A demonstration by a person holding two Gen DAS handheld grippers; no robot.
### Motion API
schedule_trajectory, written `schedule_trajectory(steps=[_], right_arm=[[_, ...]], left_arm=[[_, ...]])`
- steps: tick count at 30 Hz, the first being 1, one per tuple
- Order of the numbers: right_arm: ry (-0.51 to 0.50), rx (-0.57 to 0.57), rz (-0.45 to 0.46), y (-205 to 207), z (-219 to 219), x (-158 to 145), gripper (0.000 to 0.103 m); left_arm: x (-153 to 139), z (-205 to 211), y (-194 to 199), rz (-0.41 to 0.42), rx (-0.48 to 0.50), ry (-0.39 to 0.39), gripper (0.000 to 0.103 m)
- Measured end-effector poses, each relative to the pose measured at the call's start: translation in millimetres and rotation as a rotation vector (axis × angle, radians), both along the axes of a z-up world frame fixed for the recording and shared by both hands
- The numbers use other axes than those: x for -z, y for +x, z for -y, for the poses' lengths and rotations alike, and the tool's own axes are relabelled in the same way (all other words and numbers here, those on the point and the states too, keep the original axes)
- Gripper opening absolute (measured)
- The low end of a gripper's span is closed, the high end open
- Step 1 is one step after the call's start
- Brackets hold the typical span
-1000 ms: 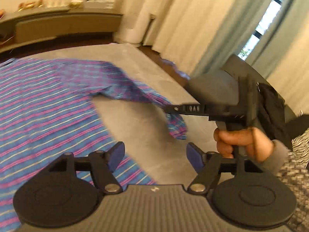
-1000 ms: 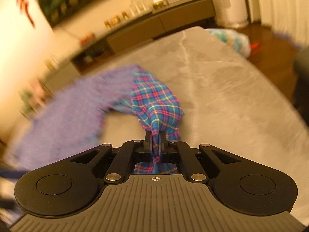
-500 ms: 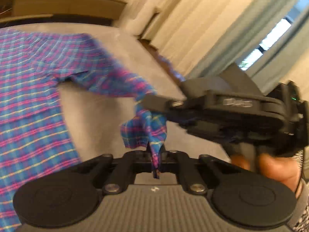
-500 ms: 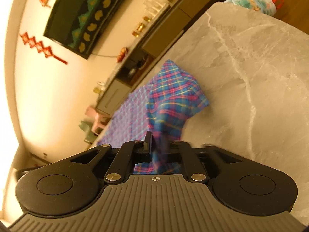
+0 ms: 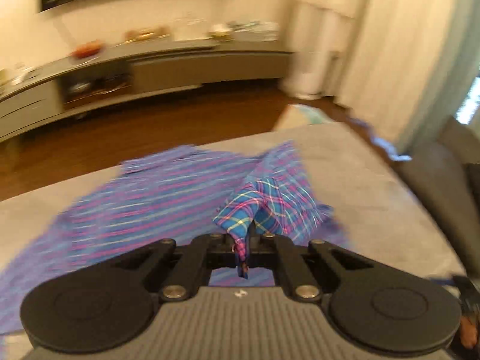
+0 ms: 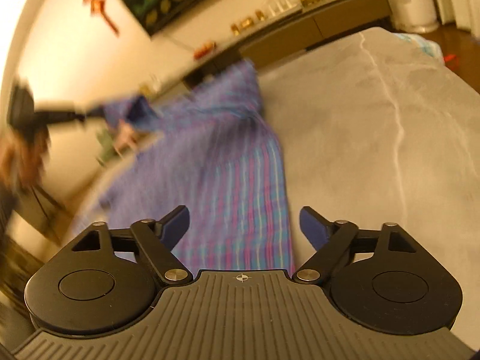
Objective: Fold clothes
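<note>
On the grey marbled tabletop (image 6: pixel 375 126), the plaid shirt (image 5: pixel 156 198) is lying mostly spread out, so I am judging the fold as barely begun. I am gripping the sleeve end (image 5: pixel 255 210) with the left gripper (image 5: pixel 244 249), jaws clenched on the cloth, lifting it above the shirt body. The right gripper (image 6: pixel 244 228) is opening, nothing between its blue pads (image 6: pixel 312 225). Sleeves and body are remaining to fold. Beyond, a long low sideboard (image 5: pixel 180 69), dark wood floor (image 5: pixel 135 129) and pale curtains (image 5: pixel 390 45) are showing, blurred.
</note>
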State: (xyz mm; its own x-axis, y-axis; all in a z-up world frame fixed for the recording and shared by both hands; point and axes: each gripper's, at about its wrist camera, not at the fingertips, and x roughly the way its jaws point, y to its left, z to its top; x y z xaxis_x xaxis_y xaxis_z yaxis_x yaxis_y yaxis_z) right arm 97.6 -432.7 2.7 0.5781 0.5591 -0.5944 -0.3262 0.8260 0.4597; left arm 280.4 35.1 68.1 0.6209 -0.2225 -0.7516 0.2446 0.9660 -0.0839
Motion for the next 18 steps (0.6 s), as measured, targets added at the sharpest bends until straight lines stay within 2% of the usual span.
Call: schedule_trajectory(steps=[2,5,8,11,15,17,18], right_arm=[[-0.139,0.024,0.009,-29,-18,7,0.08],[-0.281,0.061,0.009,-63,-37,14,0.081],[-0.39,0.073,-0.009,-81,-50,23,0.083],[-0.453,0.106,-0.058,-89,-54,31,0.083],[-0.446,0.147,-0.106,-93,-46,39,0.083],[-0.466,0.155,-0.089,-96,-45,38,0.064],[-0.47,0.156,-0.082,-97,-44,36,0.024]], left_arm=[[2,-29,10,-0.004,-0.053,0.019,0.004],[10,-60,24,-0.014,-0.109,-0.016,0.004],[12,-70,36,0.009,-0.116,-0.066,0.004],[11,-72,37,0.033,-0.103,-0.115,0.004],[-5,-80,28,0.105,-0.085,-0.18,0.004],[-17,-86,26,0.148,-0.086,-0.204,0.004],[-21,-84,28,0.162,-0.085,-0.206,0.004]])
